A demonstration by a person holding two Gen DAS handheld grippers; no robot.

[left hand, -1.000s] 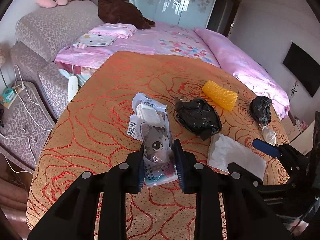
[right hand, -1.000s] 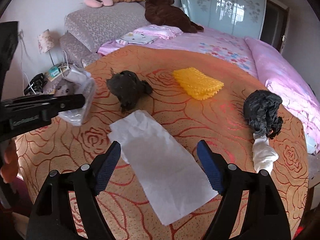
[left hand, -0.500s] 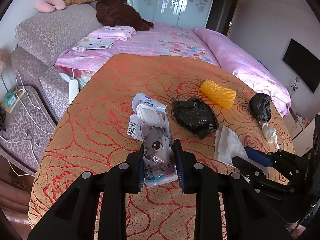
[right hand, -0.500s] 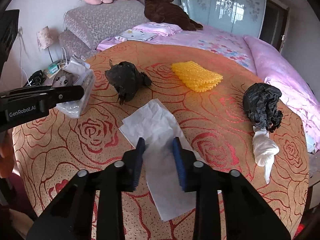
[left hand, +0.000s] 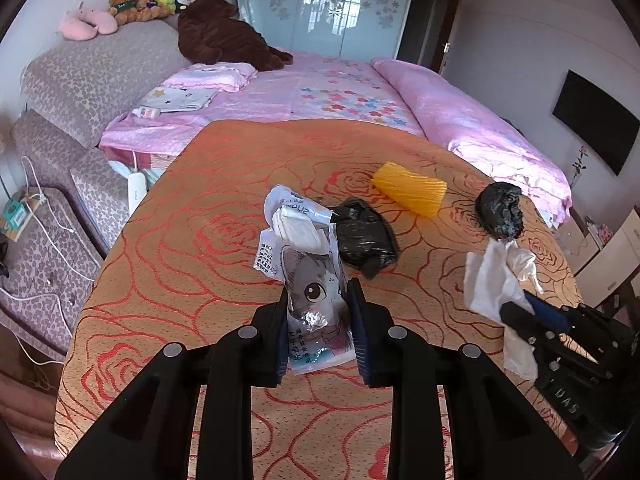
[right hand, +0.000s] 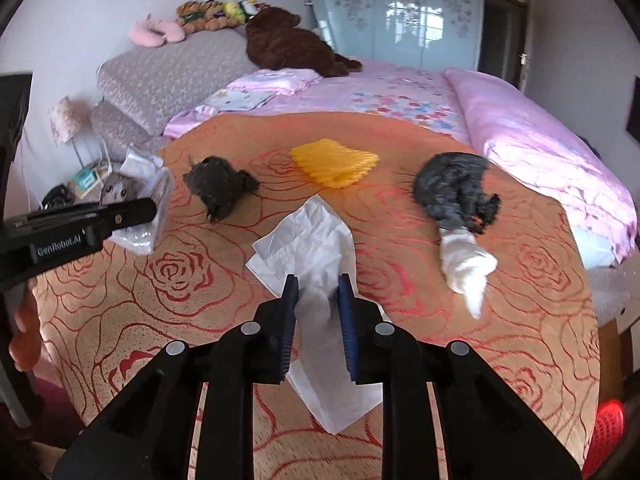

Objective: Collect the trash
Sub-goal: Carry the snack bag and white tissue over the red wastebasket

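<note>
My left gripper [left hand: 319,326] is shut on a plastic wrapper with a cat picture [left hand: 310,276] and holds it above the orange rose-patterned table [left hand: 192,248]. The wrapper also shows in the right wrist view [right hand: 138,200]. My right gripper [right hand: 319,316] is shut on a white paper tissue [right hand: 310,240] and lifts it off the table; the tissue hangs from it in the left wrist view [left hand: 496,280]. On the table lie a yellow foam net [right hand: 334,160], a crumpled black bag [right hand: 220,188], and a second black bag [right hand: 456,192] with a white wad [right hand: 466,262] beside it.
A pink bed [left hand: 320,96] stands behind the table, with grey cushions [left hand: 92,76] and plush toys [left hand: 140,0] at the left. A bedside stand with cables [left hand: 28,240] is at the far left. A red object [right hand: 608,432] sits below the table's right edge.
My right gripper closed on the white tissue and has lifted it, crumpling it. My left gripper keeps holding the cat wrapper and has hardly moved.
</note>
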